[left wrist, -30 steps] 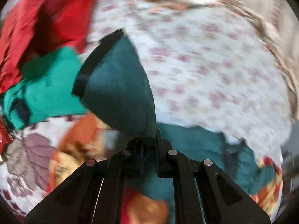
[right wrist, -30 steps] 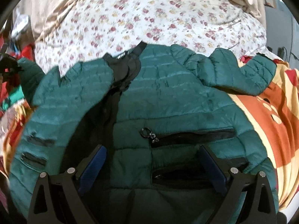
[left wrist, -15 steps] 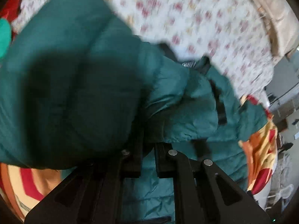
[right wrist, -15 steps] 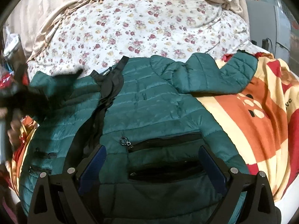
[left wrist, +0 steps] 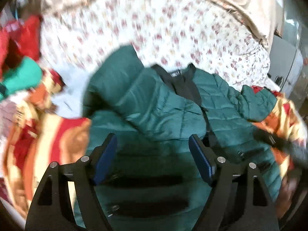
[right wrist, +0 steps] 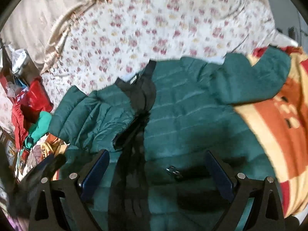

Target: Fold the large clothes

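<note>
In the left wrist view, the left gripper (left wrist: 153, 146) is hovering over the green jacket (left wrist: 169, 107), its jaws standing wide apart after just opening, with nothing pinched between the blue pads (left wrist: 200, 159). The jacket is lying front-up on the striped blanket (left wrist: 48, 134), its black collar (left wrist: 182, 79) pointing toward the flowered sheet (left wrist: 154, 28). One sleeve (left wrist: 134, 96) is lying folded across the chest. A red and green pile of clothes (left wrist: 19, 61) is sitting off to the left edge. The picture is blurring with motion.

In the right wrist view, the right gripper (right wrist: 156, 167) is hanging above the lower front of the jacket (right wrist: 192, 115), jaws spread wide and gripping nothing. The other sleeve (right wrist: 256, 79) is stretching out to the right onto the blanket (right wrist: 269, 134). A zipper pull (right wrist: 173, 170) is showing between the fingers. The left gripper (right wrist: 48, 165) is showing as a dark blur at the lower left.
</note>
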Available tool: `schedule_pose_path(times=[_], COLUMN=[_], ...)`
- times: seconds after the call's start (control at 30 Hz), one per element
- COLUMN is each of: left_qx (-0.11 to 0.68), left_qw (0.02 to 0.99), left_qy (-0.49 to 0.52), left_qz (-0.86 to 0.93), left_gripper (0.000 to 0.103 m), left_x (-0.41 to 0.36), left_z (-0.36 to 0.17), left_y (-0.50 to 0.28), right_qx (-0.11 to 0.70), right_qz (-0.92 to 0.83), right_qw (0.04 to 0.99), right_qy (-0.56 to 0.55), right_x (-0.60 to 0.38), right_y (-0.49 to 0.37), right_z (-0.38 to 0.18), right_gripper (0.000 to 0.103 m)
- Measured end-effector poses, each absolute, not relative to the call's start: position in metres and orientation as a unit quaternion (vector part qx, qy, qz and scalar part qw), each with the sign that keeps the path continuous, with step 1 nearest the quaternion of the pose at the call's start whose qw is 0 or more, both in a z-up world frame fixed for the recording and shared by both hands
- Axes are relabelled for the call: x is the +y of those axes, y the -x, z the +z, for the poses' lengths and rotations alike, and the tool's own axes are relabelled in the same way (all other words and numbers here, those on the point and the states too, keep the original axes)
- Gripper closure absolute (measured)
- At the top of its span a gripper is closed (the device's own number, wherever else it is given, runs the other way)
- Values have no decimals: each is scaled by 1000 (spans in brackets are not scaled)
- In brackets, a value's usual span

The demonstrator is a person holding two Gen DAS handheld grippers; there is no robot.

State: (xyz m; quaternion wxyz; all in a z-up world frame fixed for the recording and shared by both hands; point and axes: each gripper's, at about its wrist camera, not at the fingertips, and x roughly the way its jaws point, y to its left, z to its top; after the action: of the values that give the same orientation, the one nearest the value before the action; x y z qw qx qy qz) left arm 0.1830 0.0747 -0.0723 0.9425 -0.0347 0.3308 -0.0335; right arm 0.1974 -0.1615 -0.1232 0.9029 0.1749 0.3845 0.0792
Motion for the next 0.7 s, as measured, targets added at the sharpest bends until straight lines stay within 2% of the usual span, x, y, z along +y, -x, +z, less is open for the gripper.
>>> schedule_pose_path(times=[0.13,0.27,0.37,0.4,0.43,0.5,0.63,0.7], left_qx=[303,310,319,316,311,306,316,322], left_qw=[953,950,947,948,949,951,947,944], left_qy=[-18,17,31,30,28,25,36,47], left_qz=[8,15,28,33,40,50,53,53], left_gripper=[25,25,25,25,25,25,25,25], left_x=[87,112,129,129,132,135,141,144], left_z=[-80,-90,-97,-97,-97,-98,-103,-104], left_y=[-160,-161,-165,-164,-165,-163,-170,-173], right_qx=[431,472,489,490,491,507,511,498], right_qz=[86,96,87,82,78,111,120,106], right_qw=[873,843,828,829,831,821,829,842], right_qy=[-211,-241,-261,-258,-249,-238,-193,-180], right_x=[-155,-135,-120,-115,-109,-96,-96,-106], right_y=[-232,-275,-301,-306,-311,-323,-332,-334], right_z=[-141,-160,-172,-174,-173,-172,-150,-138], right_gripper=[6,7,14,24,48,78,95,96])
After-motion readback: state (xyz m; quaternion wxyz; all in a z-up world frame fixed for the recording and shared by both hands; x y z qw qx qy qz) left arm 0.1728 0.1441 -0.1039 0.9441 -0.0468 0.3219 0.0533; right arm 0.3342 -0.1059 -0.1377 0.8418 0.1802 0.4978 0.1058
